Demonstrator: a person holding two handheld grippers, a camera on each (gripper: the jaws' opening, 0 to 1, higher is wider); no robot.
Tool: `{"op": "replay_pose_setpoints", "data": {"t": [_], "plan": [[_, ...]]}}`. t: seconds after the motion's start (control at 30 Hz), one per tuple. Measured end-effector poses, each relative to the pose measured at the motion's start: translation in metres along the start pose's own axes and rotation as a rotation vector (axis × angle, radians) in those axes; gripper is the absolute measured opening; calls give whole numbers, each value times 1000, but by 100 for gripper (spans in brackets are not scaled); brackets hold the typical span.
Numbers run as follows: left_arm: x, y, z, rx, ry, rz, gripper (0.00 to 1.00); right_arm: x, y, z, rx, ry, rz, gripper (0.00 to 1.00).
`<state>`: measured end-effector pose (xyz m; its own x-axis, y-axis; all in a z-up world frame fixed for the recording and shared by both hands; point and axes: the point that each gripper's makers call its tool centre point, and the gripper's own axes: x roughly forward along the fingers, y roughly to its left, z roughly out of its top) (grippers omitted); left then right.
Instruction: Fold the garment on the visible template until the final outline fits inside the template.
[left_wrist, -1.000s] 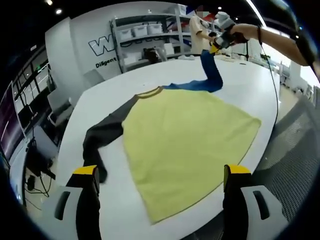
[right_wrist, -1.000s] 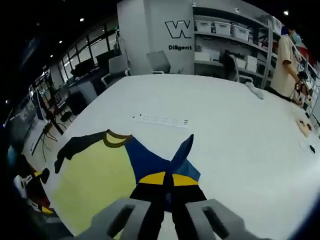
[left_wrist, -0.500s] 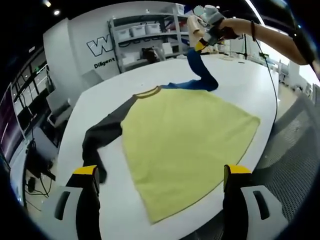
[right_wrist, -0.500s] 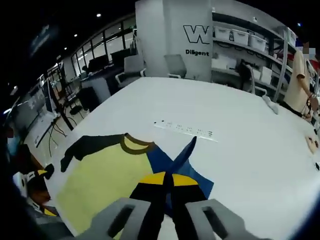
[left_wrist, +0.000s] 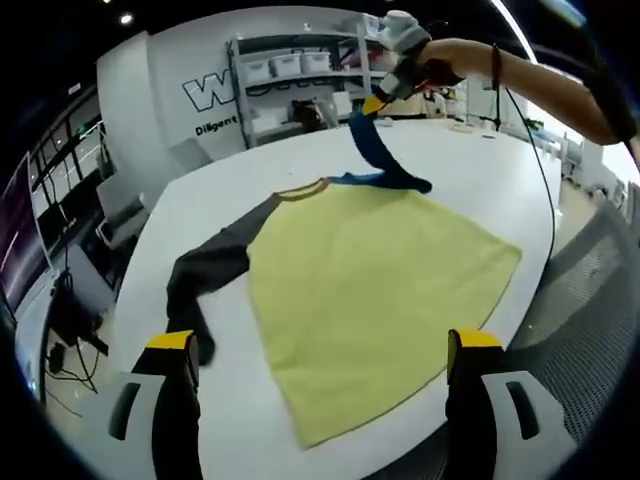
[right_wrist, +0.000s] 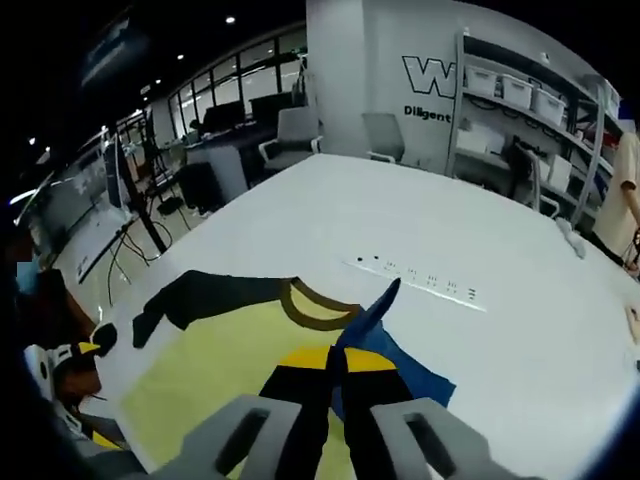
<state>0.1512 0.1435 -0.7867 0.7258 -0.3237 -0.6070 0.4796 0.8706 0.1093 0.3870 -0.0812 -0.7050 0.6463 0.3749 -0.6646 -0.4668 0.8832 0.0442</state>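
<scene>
Yellow-bodied garment (left_wrist: 370, 290) is lying flat on the white table (left_wrist: 480, 170), its blue sleeve (left_wrist: 378, 160) being lifted.

Right gripper (right_wrist: 333, 362) is clenching the blue sleeve between closed jaws, seen at one o'clock in the left gripper view; left gripper (left_wrist: 320, 345) is hovering at six o'clock, jaws spread, grasping nothing; dark sleeve (left_wrist: 205, 280) is trailing toward nine o'clock; power strip (right_wrist: 420, 280) is lying beyond the collar.

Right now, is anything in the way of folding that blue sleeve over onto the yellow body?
Nothing visible. The right gripper holds the blue sleeve lifted above the table, and the yellow body lies flat and bare. The power strip sits beyond the collar, off the garment.
</scene>
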Motion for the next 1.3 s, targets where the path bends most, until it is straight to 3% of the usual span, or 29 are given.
{"op": "replay_pose_setpoints", "data": {"t": [0.23,0.4,1.03,1.3], "plan": [[0,0,1,8,0,5,99,27,29,15,-47,26,41,0],[-3,7,2,-37,-17,21,99,47,51,19,-70,41,66,0],[-2,8,-2,-28,-3,29,99,75,123,11,-108,80,153,0],[-2,8,-2,-21,0,26,99,93,148,-11,-163,133,176,0]]}}
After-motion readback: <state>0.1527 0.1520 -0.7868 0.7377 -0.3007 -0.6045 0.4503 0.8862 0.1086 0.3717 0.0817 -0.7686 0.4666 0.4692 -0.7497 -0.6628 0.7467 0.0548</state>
